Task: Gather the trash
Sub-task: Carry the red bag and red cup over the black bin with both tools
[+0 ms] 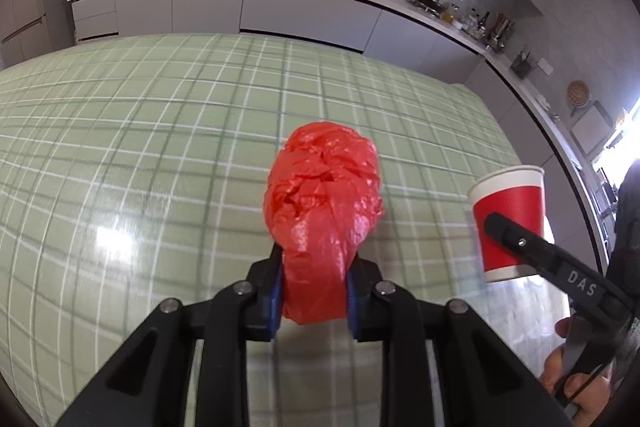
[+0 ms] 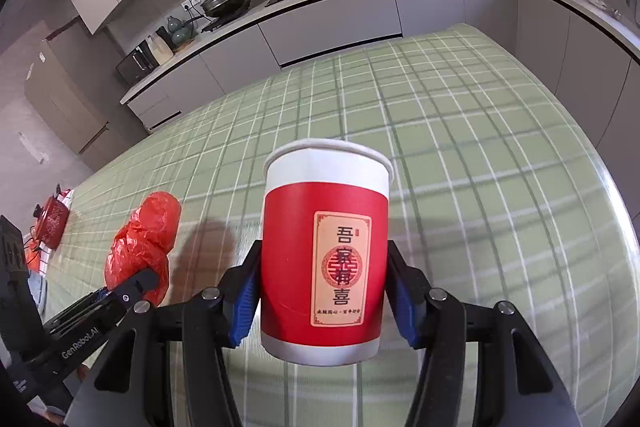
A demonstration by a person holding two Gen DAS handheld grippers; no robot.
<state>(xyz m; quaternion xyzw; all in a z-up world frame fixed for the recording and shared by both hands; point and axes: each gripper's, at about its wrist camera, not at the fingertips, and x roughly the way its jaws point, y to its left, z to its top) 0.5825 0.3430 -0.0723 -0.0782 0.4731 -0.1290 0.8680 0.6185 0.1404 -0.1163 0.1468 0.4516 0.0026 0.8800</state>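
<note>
Left gripper (image 1: 314, 291): jaws closed on the lower end of a crumpled red plastic bag (image 1: 324, 203), which rises above the green checked surface (image 1: 140, 147) near its middle. Right gripper (image 2: 322, 291): jaws gripping a red and white paper cup (image 2: 326, 255) by its sides, upright, held over the surface toward its right edge. A small red pot (image 2: 52, 219) sits at the surface's far left edge.
</note>
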